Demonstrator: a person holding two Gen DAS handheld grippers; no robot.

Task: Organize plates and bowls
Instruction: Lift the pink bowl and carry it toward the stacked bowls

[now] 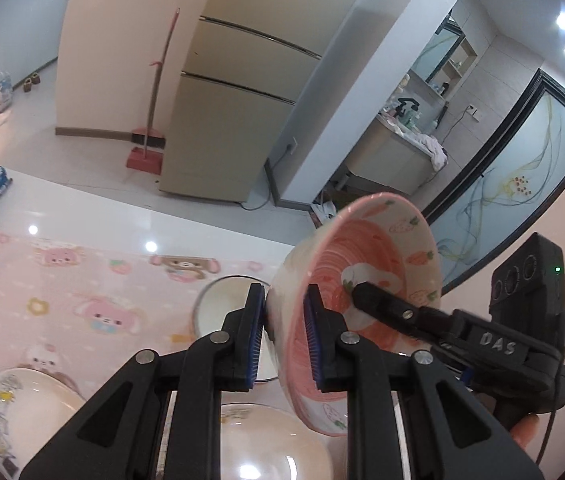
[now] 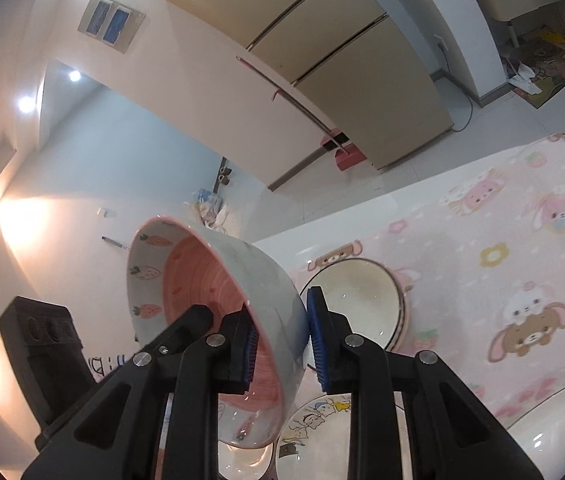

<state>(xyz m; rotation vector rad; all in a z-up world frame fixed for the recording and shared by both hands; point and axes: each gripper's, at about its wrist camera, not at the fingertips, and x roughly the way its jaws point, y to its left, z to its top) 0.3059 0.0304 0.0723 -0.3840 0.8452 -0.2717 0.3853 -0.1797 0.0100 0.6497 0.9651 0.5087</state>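
Bowls fill both views. The left gripper (image 1: 282, 334) is closed tight on the rim of a pink carrot bowl (image 1: 378, 264), one pad outside the wall and one inside. The bowl is tipped on its side, up in the air, off the desk (image 1: 94, 216). The right gripper (image 1: 366, 294) shows at 3 o'clock in this view, and its black tip pokes into the same bowl's opening.

In the right wrist view, the right gripper (image 2: 282, 334) is closed on the rim of a pink strawberry bowl (image 2: 218, 280), also tipped and lifted.

Under them a pink cartoon cloth (image 1: 42, 300) covers the desk. A cream bowl (image 2: 358, 296) sits on it at about 12 o'clock from the right gripper. A cartoon plate (image 2: 314, 424) lies at 6 o'clock, partly hidden by the black fingers. A plate with blue drawings (image 1: 14, 408) is cut off at 8 o'clock in the left view, and a shiny plate (image 1: 274, 448) sits low between the fingers.

Far back stand a tan fridge (image 1: 242, 92) and a red broom (image 1: 150, 136).
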